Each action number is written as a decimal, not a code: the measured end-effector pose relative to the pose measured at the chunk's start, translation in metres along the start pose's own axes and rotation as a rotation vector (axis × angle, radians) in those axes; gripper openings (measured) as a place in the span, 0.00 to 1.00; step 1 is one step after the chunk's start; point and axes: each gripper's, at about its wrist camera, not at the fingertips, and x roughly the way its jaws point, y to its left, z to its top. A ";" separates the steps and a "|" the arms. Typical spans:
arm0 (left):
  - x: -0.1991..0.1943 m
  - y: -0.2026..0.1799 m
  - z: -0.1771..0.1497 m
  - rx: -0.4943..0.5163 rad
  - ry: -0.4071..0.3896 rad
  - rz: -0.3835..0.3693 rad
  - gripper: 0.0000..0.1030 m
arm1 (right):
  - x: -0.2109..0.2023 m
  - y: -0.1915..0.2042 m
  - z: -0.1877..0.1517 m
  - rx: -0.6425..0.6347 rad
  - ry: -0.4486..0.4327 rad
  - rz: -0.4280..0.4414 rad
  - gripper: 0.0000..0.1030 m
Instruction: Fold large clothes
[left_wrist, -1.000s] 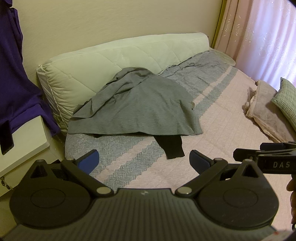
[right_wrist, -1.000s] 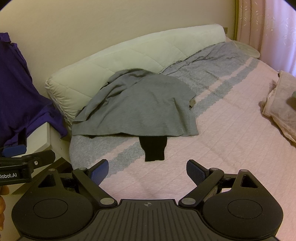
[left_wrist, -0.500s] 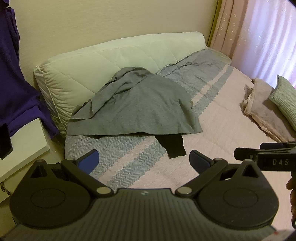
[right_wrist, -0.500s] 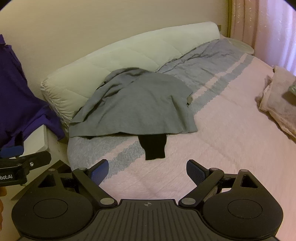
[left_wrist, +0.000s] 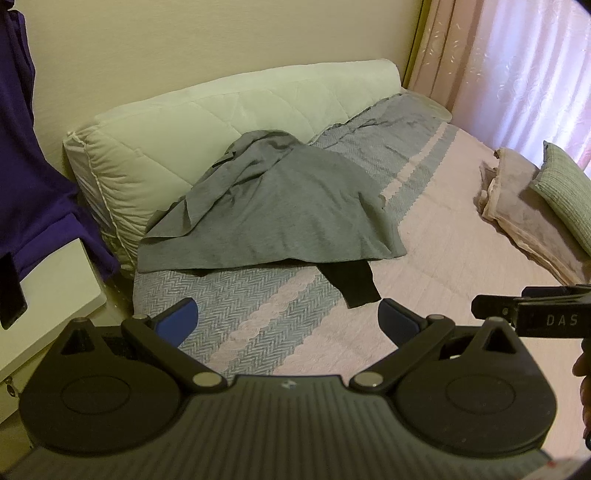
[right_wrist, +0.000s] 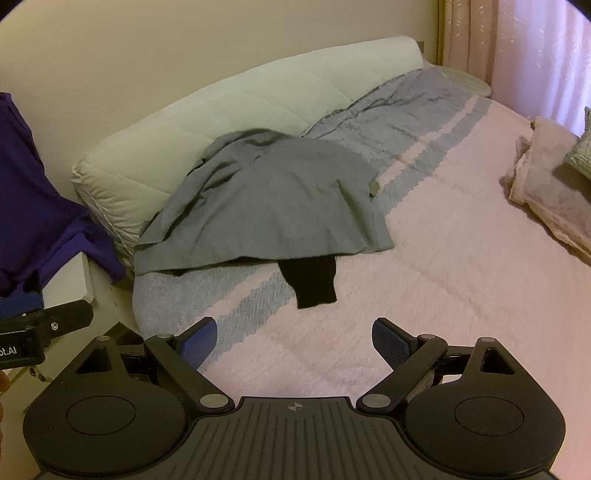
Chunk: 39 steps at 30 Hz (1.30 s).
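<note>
**Both tongs spread, grey garment lying unfolded on bed**

Left tongs (left_wrist: 286, 319): blue-padded fingers wide apart, nothing btwn them, held above the near edge of the bed w/ pink quilted cover (left_wrist: 443, 258). Right tongs (right_wrist: 293, 338): same, spread wide, empty, also over the near part of the bed. Neither touches any cloth.

The large grey knit garment (left_wrist: 273, 214) lies spread but rumpled across the head end of the bed, well apart from both tongs. Its upper part is bunched and creased, leaning up against the long pale quilted bolster pillow (left_wrist: 207, 122) along the wall. Lower hem runs roughly straight over the grey herringbone-striped band of the cover. A black fabric piece (left_wrist: 352, 284) sticks out from under the hem at the near side, flat on the cover; can't tell if it's a sleeve or a separate item.

Left of the bed: purple cloth hanging (left_wrist: 26, 177) over a white bedside unit (left_wrist: 48, 295). Far right: folded pinkish-beige blanket (left_wrist: 524, 214) w/ a green textured cushion (left_wrist: 565, 195) on it. Pink curtains (left_wrist: 517, 66) behind.

In the left view the right tool's black body shows at the right edge; in the right view the left tool shows at the left edge.
</note>
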 end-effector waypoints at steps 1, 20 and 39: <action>0.000 0.002 0.000 0.001 0.002 -0.005 0.99 | 0.001 0.001 -0.001 0.001 0.003 -0.003 0.86; 0.070 -0.053 0.023 0.189 -0.004 0.028 0.99 | 0.046 -0.103 0.025 -0.049 0.024 -0.027 0.86; 0.268 -0.015 0.004 0.843 0.047 0.031 0.82 | 0.211 -0.077 0.043 -0.493 0.029 -0.078 0.65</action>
